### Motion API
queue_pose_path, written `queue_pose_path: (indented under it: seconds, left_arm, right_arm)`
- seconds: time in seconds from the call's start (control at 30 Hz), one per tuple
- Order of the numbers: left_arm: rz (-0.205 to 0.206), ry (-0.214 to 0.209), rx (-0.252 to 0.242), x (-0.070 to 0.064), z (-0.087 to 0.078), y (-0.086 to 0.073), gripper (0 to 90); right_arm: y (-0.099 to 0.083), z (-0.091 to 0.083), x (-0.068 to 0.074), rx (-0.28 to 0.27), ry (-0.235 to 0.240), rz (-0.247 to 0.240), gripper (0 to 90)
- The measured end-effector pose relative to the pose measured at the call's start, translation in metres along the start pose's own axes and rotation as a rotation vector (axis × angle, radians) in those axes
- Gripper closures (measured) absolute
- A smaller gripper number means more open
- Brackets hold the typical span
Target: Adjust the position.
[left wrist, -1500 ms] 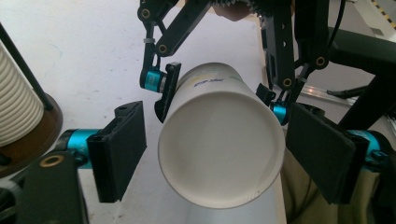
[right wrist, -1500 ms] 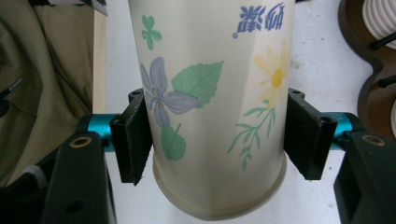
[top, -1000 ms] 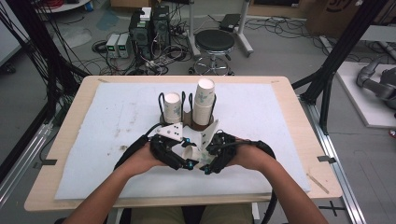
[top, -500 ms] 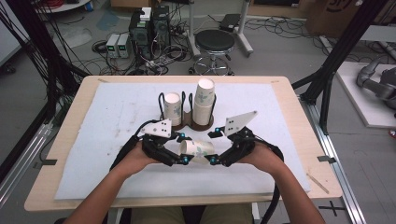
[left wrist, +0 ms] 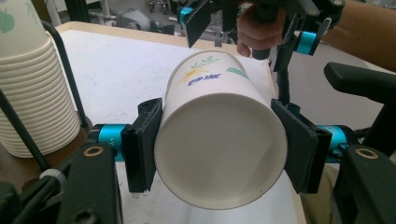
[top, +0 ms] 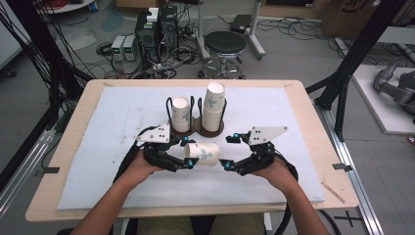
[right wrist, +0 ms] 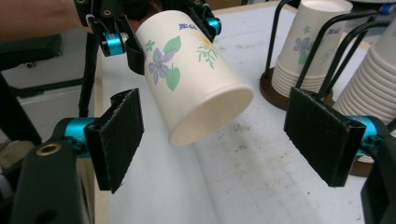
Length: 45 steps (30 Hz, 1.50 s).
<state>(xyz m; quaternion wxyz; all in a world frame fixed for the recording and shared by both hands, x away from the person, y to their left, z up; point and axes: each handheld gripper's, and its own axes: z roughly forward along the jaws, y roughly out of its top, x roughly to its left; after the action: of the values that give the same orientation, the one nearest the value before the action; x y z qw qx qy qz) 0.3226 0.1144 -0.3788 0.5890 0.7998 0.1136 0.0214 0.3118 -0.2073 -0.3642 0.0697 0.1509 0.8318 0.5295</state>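
Left tool (top: 188,152) clamped on paper cup (top: 201,153), now lifted off stacks (top: 214,106) (cup sideways above worktop (top: 98,147)). Right tool (top: 229,152) drew back, jaws apart; handover looked next.

White paper cup (right wrist: 196,70) with a purple flower, green leaves and blue lettering. Both grippers are black with teal bits. White sheet (top: 274,186) on a tan wooden surface (top: 313,112).
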Motion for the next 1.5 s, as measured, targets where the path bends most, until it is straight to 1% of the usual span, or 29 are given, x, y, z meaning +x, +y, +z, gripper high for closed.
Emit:
queue_pose_path:
  seconds: [0.1, 0.17, 0.2, 0.27, 0.33, 0.37, 0.47, 0.5, 0.6, 0.7, 0.8, 0.87, 1.1, 1.33, 1.4, 1.43, 1.5]
  left_arm:
    - [0.003, -0.002, -0.022, 0.000, -0.002, -0.002, 37.2]
    - [0.007, 0.000, -0.034, 0.001, -0.003, -0.002, 37.2]
    - [0.011, 0.000, -0.038, 0.001, -0.003, -0.002, 37.2]
    - [0.009, -0.002, -0.055, 0.001, -0.004, -0.003, 37.2]
    - [0.012, -0.004, -0.066, 0.001, -0.004, -0.003, 37.2]
    - [0.013, -0.010, -0.071, 0.000, -0.004, -0.003, 37.2]
    - [0.018, -0.020, -0.084, -0.001, -0.004, -0.003, 37.2]
    - [0.025, -0.021, -0.090, -0.001, -0.004, -0.002, 37.2]
    - [0.029, -0.034, -0.104, -0.002, -0.003, -0.002, 37.2]
    - [0.036, -0.048, -0.104, -0.004, -0.001, -0.001, 37.1]
    - [0.038, -0.063, -0.106, -0.006, 0.002, -0.001, 37.1]
    - [0.042, -0.074, -0.104, -0.007, 0.004, 0.000, 37.1]
    - [0.053, -0.116, -0.099, -0.012, 0.010, 0.001, 37.1]
    - [0.057, -0.135, -0.099, -0.012, 0.011, 0.000, 37.2]
    - [0.061, -0.140, -0.097, -0.012, 0.012, 0.000, 37.2]
    - [0.062, -0.145, -0.097, -0.012, 0.012, 0.000, 37.2]
    - [0.063, -0.146, -0.097, -0.012, 0.012, 0.000, 37.3]
  right_arm:
    - [-0.005, -0.001, 0.000, -0.023, -0.001, 0.018, 20.4]
    - [-0.008, 0.000, -0.001, -0.029, 0.003, 0.031, 20.4]
    - [-0.011, 0.002, 0.000, -0.020, 0.022, 0.045, 20.4]
    - [-0.016, 0.004, 0.000, -0.032, 0.014, 0.048, 20.4]
    - [-0.021, 0.007, 0.000, -0.047, 0.024, 0.063, 20.4]
    - [-0.023, 0.008, 0.001, -0.054, 0.031, 0.066, 20.4]
    - [-0.025, 0.010, 0.001, -0.045, 0.039, 0.068, 20.4]
    - [-0.025, 0.010, 0.001, -0.052, 0.042, 0.065, 20.4]
    - [-0.024, 0.010, 0.002, -0.064, 0.056, 0.058, 20.4]
    - [-0.024, 0.011, 0.003, -0.070, 0.071, 0.057, 20.5]
    - [-0.025, 0.012, 0.002, -0.075, 0.090, 0.073, 20.4]
    - [-0.025, 0.014, 0.002, -0.075, 0.094, 0.075, 20.5]
    - [-0.024, 0.019, 0.005, -0.073, 0.133, 0.063, 20.5]
    - [-0.024, 0.020, 0.004, -0.085, 0.168, 0.055, 20.9]
    - [-0.024, 0.021, 0.004, -0.084, 0.178, 0.052, 23.1]
    - [-0.024, 0.020, 0.004, -0.083, 0.195, 0.051, 25.4]
    - [-0.024, 0.021, 0.004, -0.088, 0.200, 0.038, 26.3]
